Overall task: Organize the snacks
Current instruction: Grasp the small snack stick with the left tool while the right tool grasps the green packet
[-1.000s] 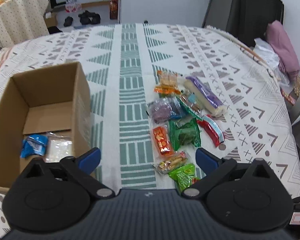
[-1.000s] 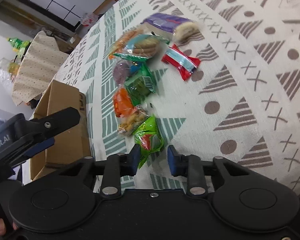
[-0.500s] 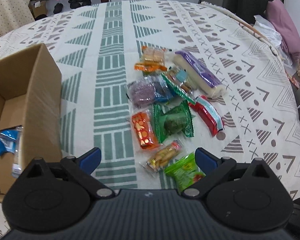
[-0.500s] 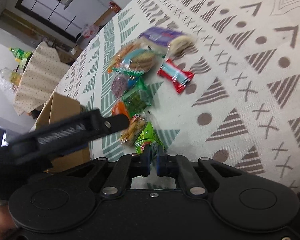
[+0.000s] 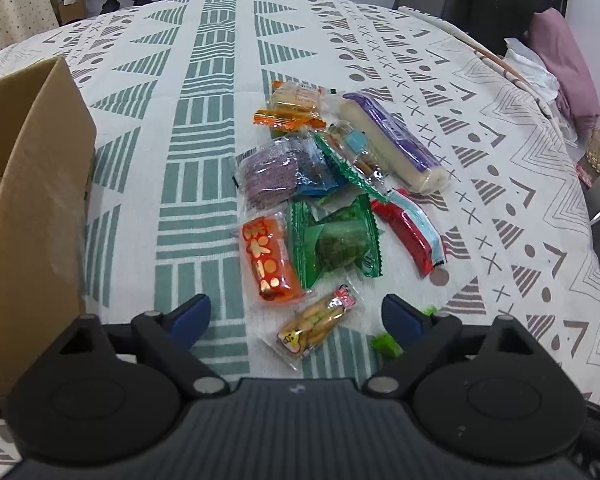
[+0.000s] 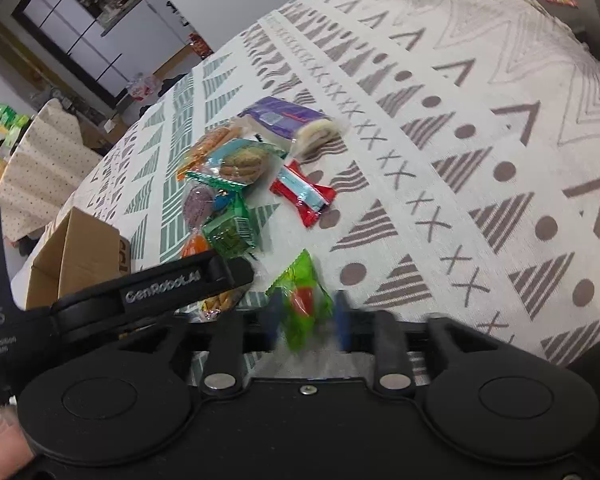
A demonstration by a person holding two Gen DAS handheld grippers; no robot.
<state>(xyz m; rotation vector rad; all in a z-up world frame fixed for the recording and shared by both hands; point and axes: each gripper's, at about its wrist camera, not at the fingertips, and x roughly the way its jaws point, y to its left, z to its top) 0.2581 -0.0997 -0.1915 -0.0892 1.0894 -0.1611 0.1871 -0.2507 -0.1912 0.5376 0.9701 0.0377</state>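
Several snack packets lie in a loose pile on the patterned tablecloth (image 5: 204,128). My left gripper (image 5: 296,312) is open and empty, low over a biscuit-stick packet (image 5: 316,322) that lies between its fingers. An orange packet (image 5: 270,258) and a dark green packet (image 5: 340,240) lie just beyond. My right gripper (image 6: 306,316) has its blue pads on both sides of a light green packet (image 6: 302,300), which stands tilted up between them; the pads are blurred. A corner of that packet shows in the left wrist view (image 5: 386,344).
An open cardboard box (image 5: 32,200) stands at the left, also in the right wrist view (image 6: 80,248). A red packet (image 5: 408,236), a purple packet (image 5: 276,168) and a long purple-wrapped roll (image 5: 392,140) lie further back. The left gripper's arm (image 6: 160,284) crosses the right wrist view.
My left gripper moved right and lower, from the box toward the pile. My right gripper narrowed around the light green packet, then widened; the packet now stands up between the pads.
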